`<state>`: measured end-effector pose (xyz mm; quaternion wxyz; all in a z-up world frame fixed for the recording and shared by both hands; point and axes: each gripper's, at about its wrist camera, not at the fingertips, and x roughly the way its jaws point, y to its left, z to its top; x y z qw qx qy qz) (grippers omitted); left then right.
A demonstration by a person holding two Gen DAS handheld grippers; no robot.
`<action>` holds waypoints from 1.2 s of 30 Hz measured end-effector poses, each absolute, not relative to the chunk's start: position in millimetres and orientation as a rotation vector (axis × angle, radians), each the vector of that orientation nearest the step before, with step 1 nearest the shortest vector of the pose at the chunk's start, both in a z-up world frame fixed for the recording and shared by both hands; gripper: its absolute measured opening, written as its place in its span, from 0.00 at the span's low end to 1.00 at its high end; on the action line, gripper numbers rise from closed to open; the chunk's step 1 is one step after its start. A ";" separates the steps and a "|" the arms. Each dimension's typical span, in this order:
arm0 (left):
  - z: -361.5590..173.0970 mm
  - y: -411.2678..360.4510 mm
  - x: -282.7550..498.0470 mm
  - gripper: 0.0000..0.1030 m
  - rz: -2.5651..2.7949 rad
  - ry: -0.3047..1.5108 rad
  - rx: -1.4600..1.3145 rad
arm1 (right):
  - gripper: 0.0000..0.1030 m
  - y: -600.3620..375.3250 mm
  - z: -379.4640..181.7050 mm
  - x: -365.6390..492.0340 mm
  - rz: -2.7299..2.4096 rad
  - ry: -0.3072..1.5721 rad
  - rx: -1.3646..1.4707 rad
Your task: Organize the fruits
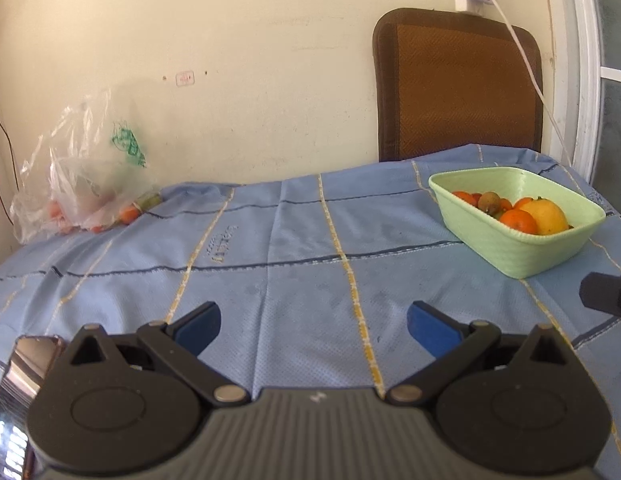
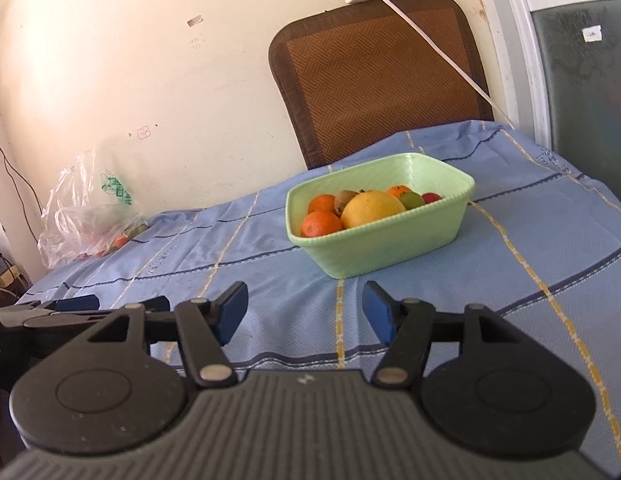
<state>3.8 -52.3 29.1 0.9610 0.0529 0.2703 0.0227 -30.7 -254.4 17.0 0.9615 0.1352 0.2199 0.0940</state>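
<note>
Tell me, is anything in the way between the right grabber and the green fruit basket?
Nothing visible is. Only bare blue cloth lies between the open, empty right gripper and the green basket. The left gripper sits off to the side.

A worktop under a blue striped cloth [image 2: 530, 240] carries a green basket [image 2: 374, 248] at centre and a plastic bag [image 2: 86, 216] at nine o'clock.

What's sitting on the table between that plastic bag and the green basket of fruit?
Nothing: in both wrist views only bare blue cloth stretches between the plastic bag and the green basket.
</note>
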 end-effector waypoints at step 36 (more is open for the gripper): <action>42.7 -71.5 -11.5 1.00 0.015 0.646 0.120 | 0.64 -267.3 35.7 -31.6 0.295 0.531 0.313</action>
